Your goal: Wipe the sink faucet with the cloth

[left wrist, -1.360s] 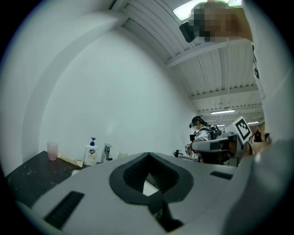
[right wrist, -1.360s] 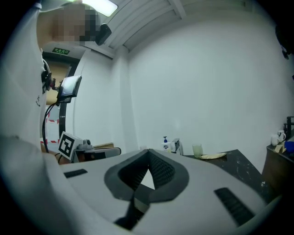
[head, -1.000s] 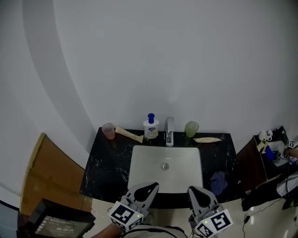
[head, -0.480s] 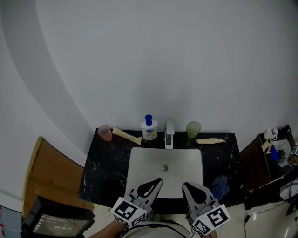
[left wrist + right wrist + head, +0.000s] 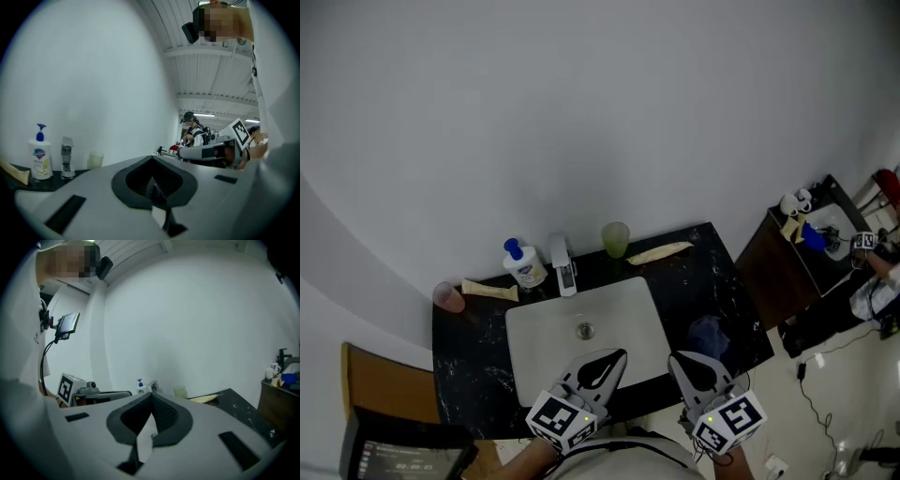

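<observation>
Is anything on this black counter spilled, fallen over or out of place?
Nothing looks spilled or damaged. The dark blue cloth lies crumpled on the black counter, right of the white basin. One pale yellow tube-like item lies flat left of the chrome faucet, another to its right.

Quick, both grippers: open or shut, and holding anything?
Left gripper: shut, holding nothing.
Right gripper: shut, holding nothing.
</observation>
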`<action>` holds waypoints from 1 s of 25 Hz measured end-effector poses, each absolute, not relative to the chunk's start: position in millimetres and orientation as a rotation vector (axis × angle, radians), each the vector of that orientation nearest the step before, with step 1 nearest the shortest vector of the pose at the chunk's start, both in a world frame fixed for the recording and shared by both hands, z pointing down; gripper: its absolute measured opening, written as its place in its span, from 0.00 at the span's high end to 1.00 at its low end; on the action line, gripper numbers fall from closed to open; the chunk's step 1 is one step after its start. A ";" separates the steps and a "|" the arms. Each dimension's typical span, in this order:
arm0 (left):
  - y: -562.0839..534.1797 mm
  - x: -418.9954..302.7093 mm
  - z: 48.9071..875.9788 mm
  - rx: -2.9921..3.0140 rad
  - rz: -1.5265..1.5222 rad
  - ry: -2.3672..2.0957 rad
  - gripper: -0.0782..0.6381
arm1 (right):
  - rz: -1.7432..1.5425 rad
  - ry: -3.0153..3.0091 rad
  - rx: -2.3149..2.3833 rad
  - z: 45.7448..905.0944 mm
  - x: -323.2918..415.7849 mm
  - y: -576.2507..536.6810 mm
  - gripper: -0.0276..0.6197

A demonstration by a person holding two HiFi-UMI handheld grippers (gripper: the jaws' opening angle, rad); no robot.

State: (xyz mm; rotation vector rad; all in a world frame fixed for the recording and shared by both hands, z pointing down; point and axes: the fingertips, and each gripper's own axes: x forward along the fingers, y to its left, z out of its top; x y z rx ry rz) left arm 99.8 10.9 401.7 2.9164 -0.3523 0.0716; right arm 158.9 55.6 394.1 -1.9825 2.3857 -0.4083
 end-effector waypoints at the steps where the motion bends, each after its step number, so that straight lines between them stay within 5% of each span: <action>1: 16.3 112.2 407.3 2.923 0.089 -0.294 0.90 | -0.427 2.356 -2.034 401.7 169.8 62.8 0.95; 19: 101.8 221.3 466.9 2.908 0.309 0.246 0.90 | -0.647 1.998 -2.496 507.7 257.6 134.0 0.95; 20: 101.7 221.4 468.3 2.906 0.315 0.244 0.90 | -0.660 2.023 -2.510 514.9 259.0 130.6 0.93; 25: 101.0 219.6 471.7 2.904 0.329 0.233 0.90 | -0.755 2.125 -2.562 553.6 277.4 103.7 0.52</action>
